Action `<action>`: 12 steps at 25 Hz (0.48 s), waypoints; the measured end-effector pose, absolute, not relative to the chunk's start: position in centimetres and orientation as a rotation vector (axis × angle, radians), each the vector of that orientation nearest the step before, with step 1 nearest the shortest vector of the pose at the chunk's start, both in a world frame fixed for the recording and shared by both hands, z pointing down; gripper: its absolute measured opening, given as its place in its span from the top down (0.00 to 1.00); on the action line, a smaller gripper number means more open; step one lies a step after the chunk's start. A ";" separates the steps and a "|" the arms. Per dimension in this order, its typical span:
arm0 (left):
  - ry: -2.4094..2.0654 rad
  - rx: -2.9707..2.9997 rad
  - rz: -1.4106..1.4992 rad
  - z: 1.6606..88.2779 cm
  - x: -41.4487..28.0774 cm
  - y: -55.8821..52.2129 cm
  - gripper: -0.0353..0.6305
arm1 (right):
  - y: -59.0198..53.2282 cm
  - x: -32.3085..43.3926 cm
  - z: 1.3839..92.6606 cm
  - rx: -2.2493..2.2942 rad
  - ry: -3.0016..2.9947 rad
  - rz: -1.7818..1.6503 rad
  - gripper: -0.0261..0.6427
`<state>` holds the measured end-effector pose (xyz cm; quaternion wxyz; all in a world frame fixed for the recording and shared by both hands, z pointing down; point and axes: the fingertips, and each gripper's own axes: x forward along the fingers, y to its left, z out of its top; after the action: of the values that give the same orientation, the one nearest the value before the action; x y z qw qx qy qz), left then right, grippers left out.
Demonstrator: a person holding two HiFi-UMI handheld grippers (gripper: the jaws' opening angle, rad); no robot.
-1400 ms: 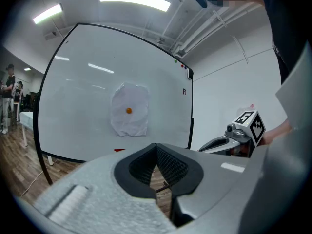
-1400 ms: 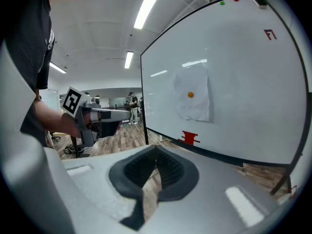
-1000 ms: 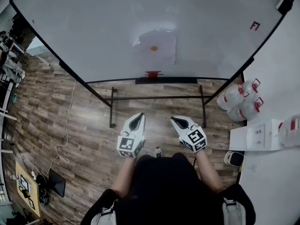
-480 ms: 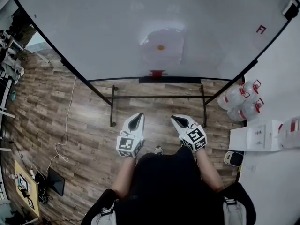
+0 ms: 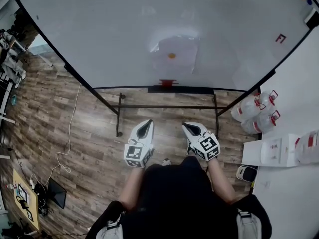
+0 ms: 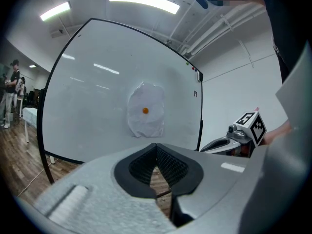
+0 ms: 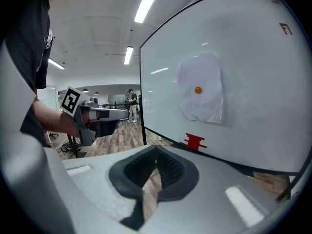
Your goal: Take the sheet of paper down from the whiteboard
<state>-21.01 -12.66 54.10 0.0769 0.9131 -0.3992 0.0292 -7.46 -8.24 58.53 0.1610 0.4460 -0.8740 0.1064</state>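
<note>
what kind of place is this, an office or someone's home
Most likely an open office or lab workspace, not a home: a large freestanding whiteboard, long ceiling strip lights, and big water jugs standing on the wood-look floor.

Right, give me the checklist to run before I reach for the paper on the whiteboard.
1. Paper up on the whiteboard, pinned by the orange dot: ok.
2. Left gripper empty: ok.
3. Right gripper empty: ok.
4. Jaws open for a pinch: not ok, both pairs are shut.
5. Grippers at the paper: not ok, both are held low, well short of the board.
6. Loose paper edge to grab: cannot tell; the lower edge looks crumpled.
</note>
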 end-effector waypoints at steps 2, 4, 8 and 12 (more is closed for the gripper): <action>-1.207 2.727 0.084 54.1 -20.9 -13.1 0.93 | -8.9 -7.2 58.8 1.265 -2.497 0.312 0.96; -1.221 2.717 0.086 54.2 -20.9 -13.6 0.93 | -9.6 -7.1 58.9 1.253 -2.500 0.313 0.96; -1.258 2.692 0.096 54.4 -21.5 -14.9 0.93 | -11.1 -7.3 58.5 1.220 -2.516 0.296 0.96; -1.280 2.686 0.089 54.2 -20.6 -16.2 0.93 | -12.4 -6.4 58.5 1.202 -2.521 0.294 0.96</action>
<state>-20.64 -16.23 54.20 0.0823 0.8993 -0.4284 0.0299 -6.42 -12.40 58.47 0.1658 0.4219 -0.8854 0.1031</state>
